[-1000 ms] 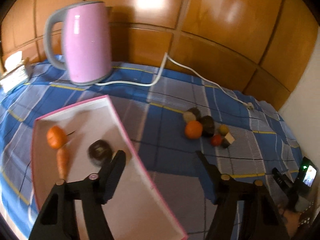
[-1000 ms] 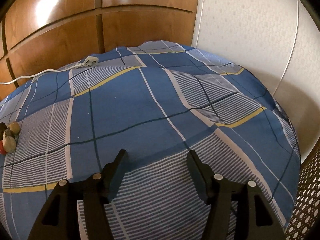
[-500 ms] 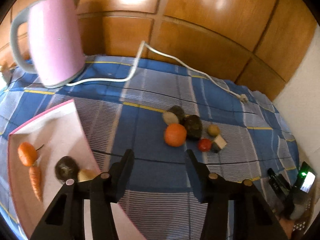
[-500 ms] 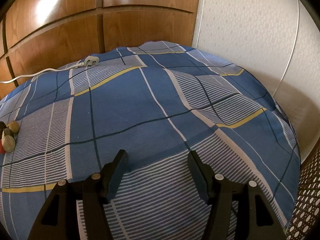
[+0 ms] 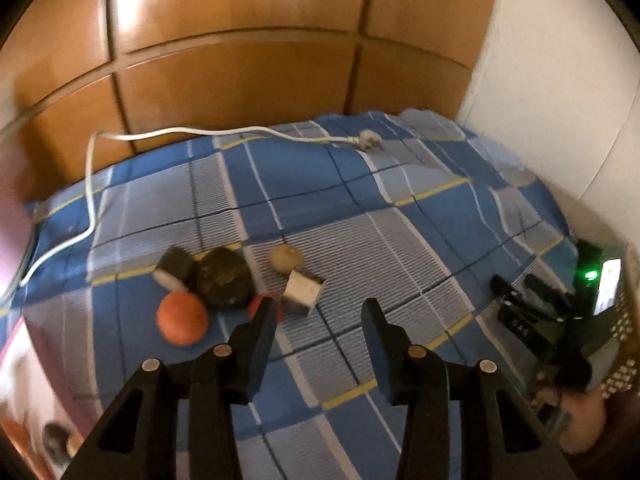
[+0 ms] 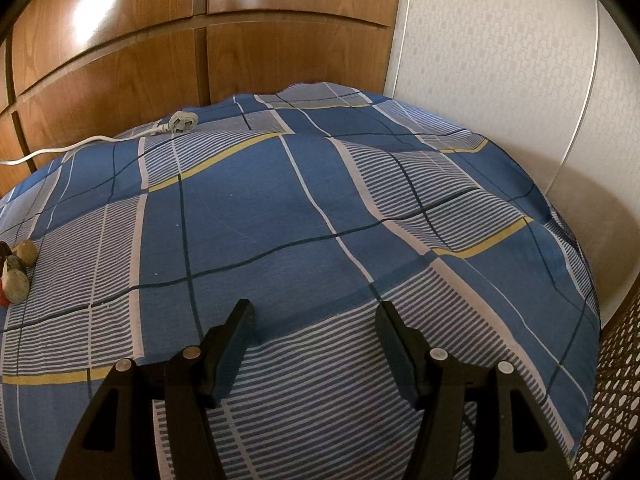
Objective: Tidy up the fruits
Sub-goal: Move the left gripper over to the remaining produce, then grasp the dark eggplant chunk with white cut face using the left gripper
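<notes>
Loose fruits lie in a clump on the blue checked cloth (image 5: pixel 360 240): an orange (image 5: pixel 182 324), a dark round avocado (image 5: pixel 225 282), a small red fruit (image 5: pixel 258 305) half hidden by my left finger, a pale cut chunk (image 5: pixel 303 290), a tan ball (image 5: pixel 286 258) and a black-and-white cut piece (image 5: pixel 174 270). My left gripper (image 5: pixel 319 312) hovers just right of the clump. Its jaws are closing with nothing between them. The pink-edged tray (image 5: pixel 24 400) with blurred fruit is at the lower left corner. My right gripper (image 6: pixel 314 312) stands open and empty over bare cloth, and the clump's edge (image 6: pixel 16 280) shows far left.
A white cord (image 5: pixel 200 133) runs along the back to a plug (image 6: pixel 182 124). Wooden panels (image 5: pixel 240 72) close the back and a white wall (image 6: pixel 500 80) the right. A black device with a green light (image 5: pixel 592 276) sits at the right edge. Wicker (image 6: pixel 616 400) borders the lower right.
The left wrist view has swung right, from the tray and kettle to the loose fruit clump, and rolled. Its jaws have narrowed. The right gripper has not moved.
</notes>
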Demonstrator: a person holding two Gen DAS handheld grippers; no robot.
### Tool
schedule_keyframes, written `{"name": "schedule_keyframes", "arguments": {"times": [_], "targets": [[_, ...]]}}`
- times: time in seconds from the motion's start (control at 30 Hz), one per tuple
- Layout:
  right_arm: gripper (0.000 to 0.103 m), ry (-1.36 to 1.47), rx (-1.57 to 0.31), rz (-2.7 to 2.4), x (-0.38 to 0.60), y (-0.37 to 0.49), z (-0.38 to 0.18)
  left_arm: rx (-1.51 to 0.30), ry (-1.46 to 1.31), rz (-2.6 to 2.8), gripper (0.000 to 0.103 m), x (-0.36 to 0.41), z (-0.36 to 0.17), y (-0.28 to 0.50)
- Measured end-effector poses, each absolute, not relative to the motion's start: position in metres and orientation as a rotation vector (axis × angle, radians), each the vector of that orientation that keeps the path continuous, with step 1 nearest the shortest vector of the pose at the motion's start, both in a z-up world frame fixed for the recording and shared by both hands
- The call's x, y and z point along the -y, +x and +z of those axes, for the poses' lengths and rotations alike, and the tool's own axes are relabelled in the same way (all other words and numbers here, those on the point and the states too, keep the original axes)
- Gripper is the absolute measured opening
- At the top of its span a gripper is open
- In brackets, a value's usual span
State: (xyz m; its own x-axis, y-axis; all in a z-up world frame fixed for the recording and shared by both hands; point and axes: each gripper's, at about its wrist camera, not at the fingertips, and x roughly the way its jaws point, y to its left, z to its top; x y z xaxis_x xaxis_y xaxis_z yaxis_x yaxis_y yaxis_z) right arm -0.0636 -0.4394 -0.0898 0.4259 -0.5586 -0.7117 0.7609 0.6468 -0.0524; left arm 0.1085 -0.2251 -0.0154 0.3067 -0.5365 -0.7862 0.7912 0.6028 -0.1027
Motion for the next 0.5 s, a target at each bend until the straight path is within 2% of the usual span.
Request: {"name": "schedule_keyframes", "arguments": {"times": [0.33,0.37,0.4,0.5], "targets": [[0.064,0.296,-0.765,-0.84,0.439,-0.064,-0.09,-0.937,0.472,-0.888,0.048,0.263,-0.05,0.132],[0.064,0.296,-0.765,-0.84,0.439,-0.064,-0.09,-0.927,0.483,-0.886,0.042,0.265,-0.052,0.132],[0.064,0.296,-0.765,-0.84,0.439,-0.064,-0.09,-0.921,0.492,-0.881,0.027,0.267,-0.054,0.131],[0.064,0.296,-0.765,-0.84,0.439,-0.064,-0.09,-0.899,0.502,-0.878,0.025,0.268,-0.053,0.127]]}}
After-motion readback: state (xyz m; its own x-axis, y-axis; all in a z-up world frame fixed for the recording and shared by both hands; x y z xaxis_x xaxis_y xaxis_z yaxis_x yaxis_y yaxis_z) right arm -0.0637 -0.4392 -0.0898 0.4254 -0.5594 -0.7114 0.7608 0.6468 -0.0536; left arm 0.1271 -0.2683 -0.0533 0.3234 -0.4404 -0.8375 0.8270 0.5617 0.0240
